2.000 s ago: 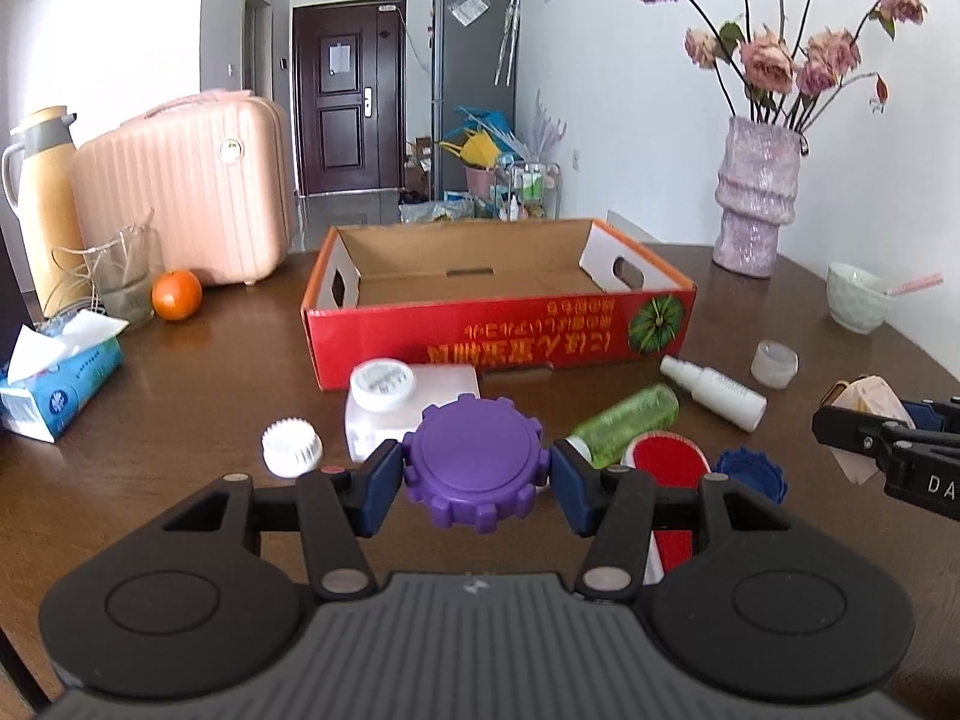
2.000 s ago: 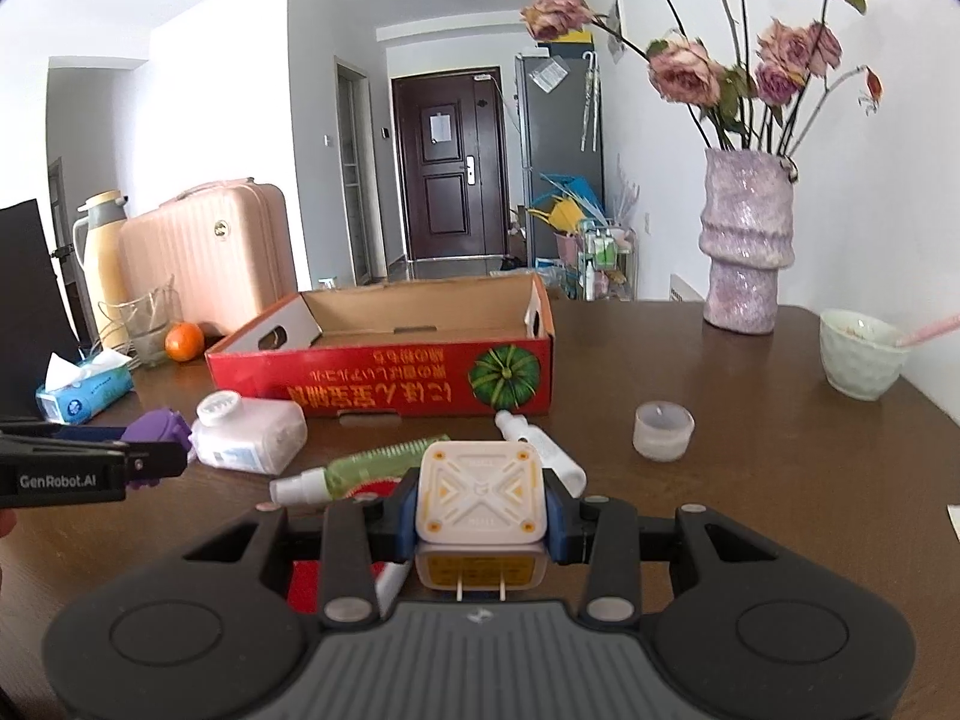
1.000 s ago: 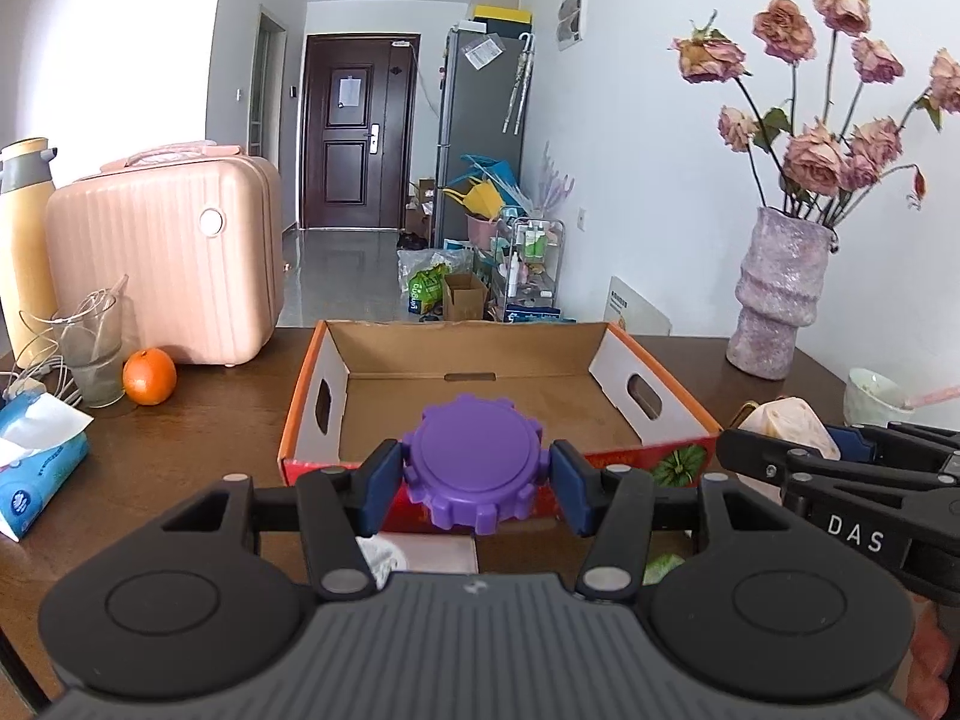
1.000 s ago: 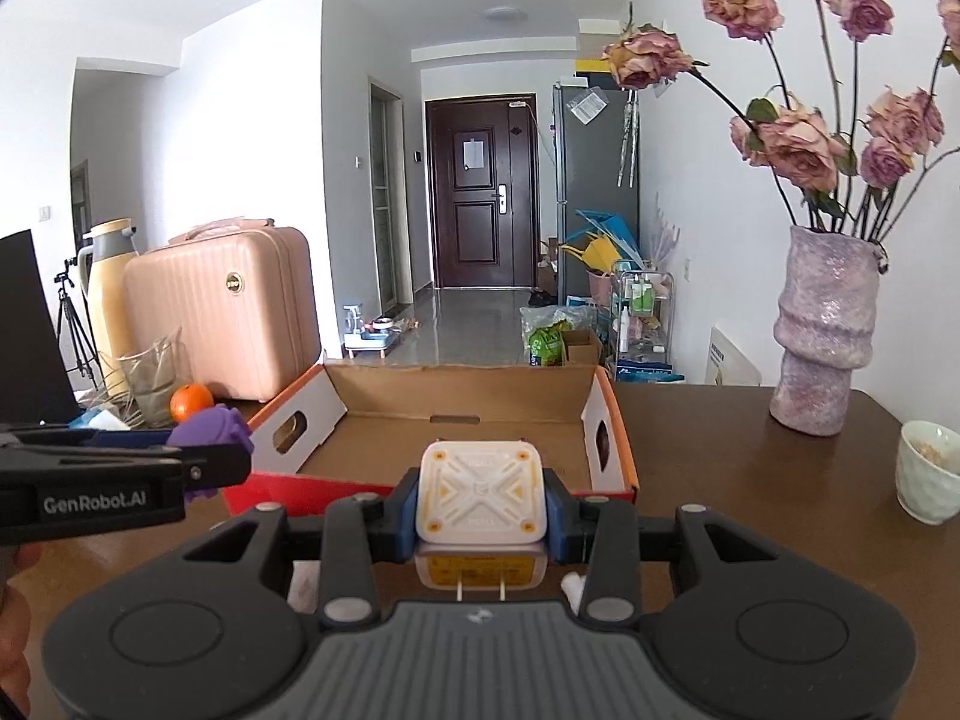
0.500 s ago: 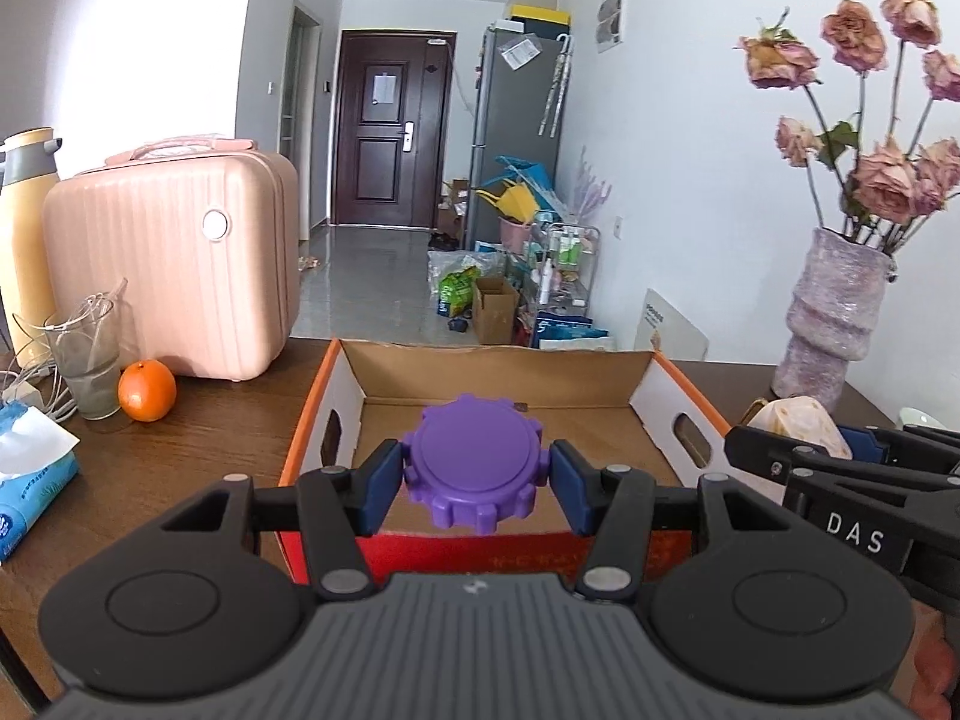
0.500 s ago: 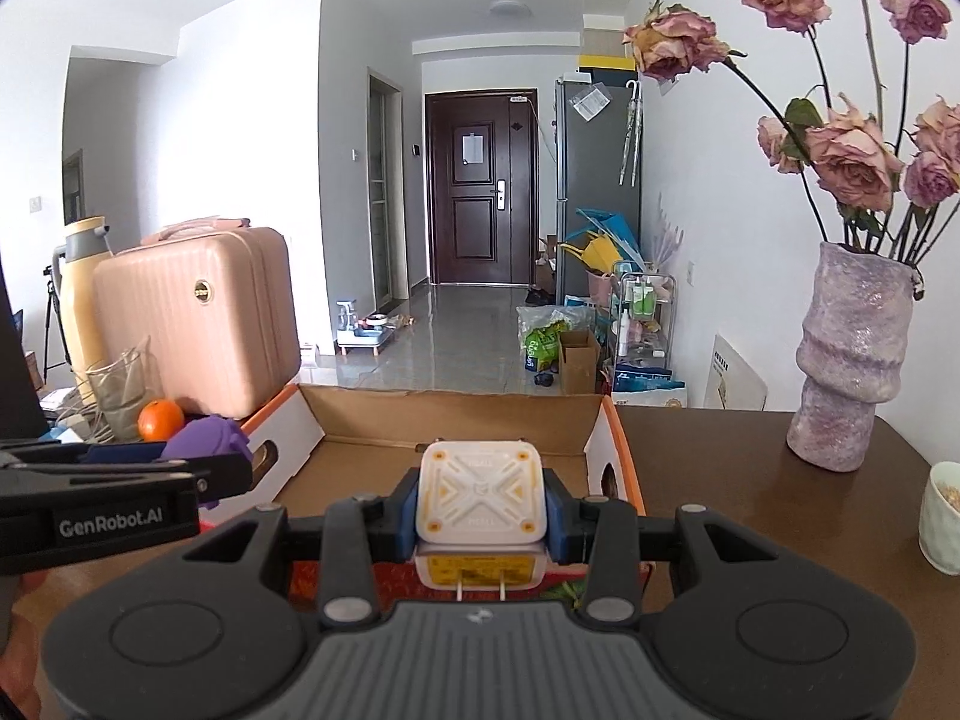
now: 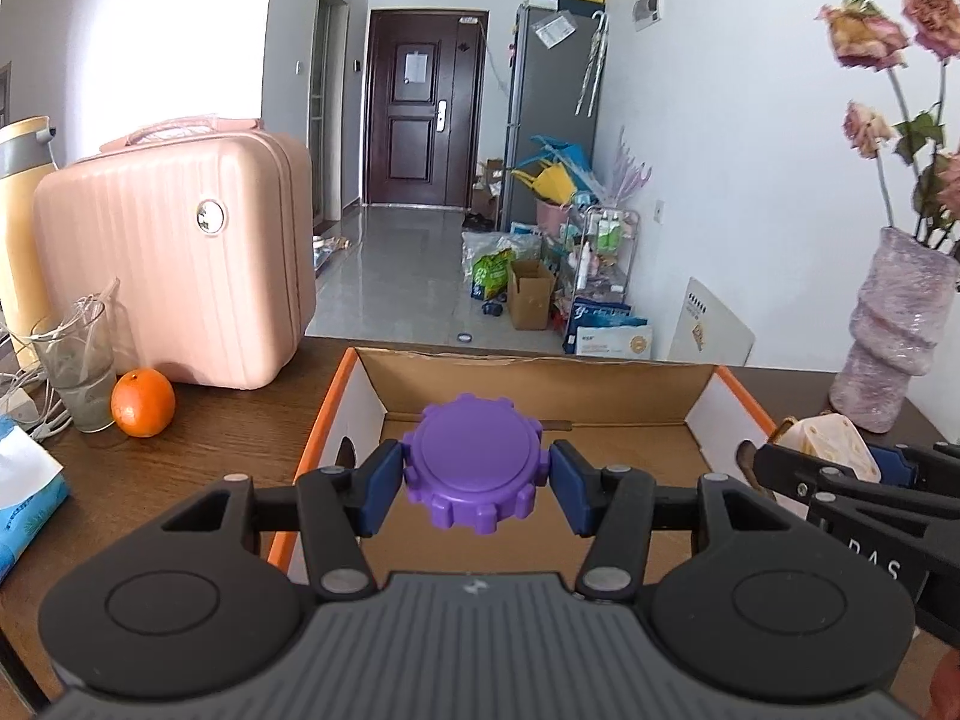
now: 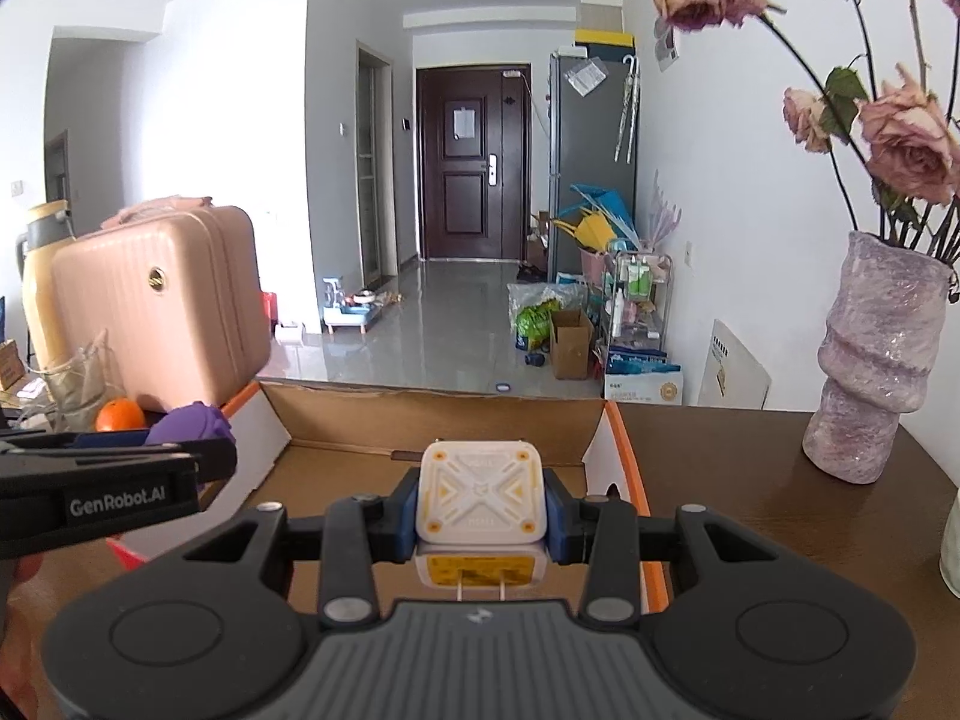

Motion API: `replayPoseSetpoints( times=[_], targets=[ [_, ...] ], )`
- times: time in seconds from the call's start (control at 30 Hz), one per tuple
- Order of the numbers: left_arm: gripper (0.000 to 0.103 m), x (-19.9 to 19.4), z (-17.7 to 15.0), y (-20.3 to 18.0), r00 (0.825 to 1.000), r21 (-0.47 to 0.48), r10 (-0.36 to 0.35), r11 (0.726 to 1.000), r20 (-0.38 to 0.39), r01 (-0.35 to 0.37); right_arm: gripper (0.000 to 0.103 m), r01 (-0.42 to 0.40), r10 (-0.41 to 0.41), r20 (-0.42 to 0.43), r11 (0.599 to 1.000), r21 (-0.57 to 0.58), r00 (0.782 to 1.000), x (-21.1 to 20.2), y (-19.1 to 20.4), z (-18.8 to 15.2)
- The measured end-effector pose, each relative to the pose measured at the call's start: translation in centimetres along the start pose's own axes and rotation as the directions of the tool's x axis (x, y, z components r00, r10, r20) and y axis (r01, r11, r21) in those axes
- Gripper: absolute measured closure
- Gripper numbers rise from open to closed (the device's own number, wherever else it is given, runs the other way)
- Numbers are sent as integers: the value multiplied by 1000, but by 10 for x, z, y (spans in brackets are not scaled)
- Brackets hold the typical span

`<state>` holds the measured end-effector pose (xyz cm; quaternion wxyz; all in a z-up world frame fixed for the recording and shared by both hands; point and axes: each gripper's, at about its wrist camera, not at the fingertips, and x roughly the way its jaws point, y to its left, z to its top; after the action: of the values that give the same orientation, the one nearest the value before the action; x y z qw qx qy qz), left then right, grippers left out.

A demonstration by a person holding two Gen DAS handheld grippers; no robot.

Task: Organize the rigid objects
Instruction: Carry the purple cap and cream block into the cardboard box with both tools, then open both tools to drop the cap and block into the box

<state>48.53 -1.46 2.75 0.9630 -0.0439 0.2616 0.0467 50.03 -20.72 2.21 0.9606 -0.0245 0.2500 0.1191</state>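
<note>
My left gripper [image 7: 474,471] is shut on a purple toothed lid [image 7: 473,461], its blue pads pressing both sides. It hangs over the open cardboard box [image 7: 540,372], above the box's left half. My right gripper [image 8: 482,507] is shut on a white square charger plug [image 8: 483,495] with yellow corner marks and metal prongs facing me. It hovers over the right half of the same cardboard box [image 8: 432,420]. Each gripper shows in the other's view: the right gripper [image 7: 840,462] beside the box's right wall, the left gripper [image 8: 180,438] at the left wall.
A pink suitcase [image 7: 174,252], a glass [image 7: 78,366], an orange [image 7: 143,403], a thermos [image 7: 18,210] and a tissue pack [image 7: 24,492] stand left of the box. A purple vase [image 8: 876,360] with dried roses stands to the right. A white bowl's edge [image 8: 951,546] shows far right.
Both grippers have moved forward over the table, from in front of the box to above its inside, each still holding its object. The loose items near the table's front have dropped out of view.
</note>
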Motion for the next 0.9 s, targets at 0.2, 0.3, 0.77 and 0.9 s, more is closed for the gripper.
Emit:
replayPoseSetpoints(
  times=[0.2, 0.3, 0.77, 0.9],
  targets=[
    [48, 28, 5, 2, 999, 4, 21, 1000, -43, -21, 65, 6, -6, -53, 1000, -6, 999, 28, -1, 0],
    [48, 40, 7, 3, 997, 12, 37, 999, -61, -36, 65, 8, -9, -75, 1000, -9, 997, 40, -2, 0],
    [11, 65, 7, 10, 994, 24, 32, 999, -109, -29, 38, 30, -32, -130, 999, -18, 991, 64, -1, -6],
    [0, 60, 8, 13, 995, 10, 51, 999, -86, -50, 1, 70, -70, -95, 998, 2, 993, 61, -5, -3]
  ],
)
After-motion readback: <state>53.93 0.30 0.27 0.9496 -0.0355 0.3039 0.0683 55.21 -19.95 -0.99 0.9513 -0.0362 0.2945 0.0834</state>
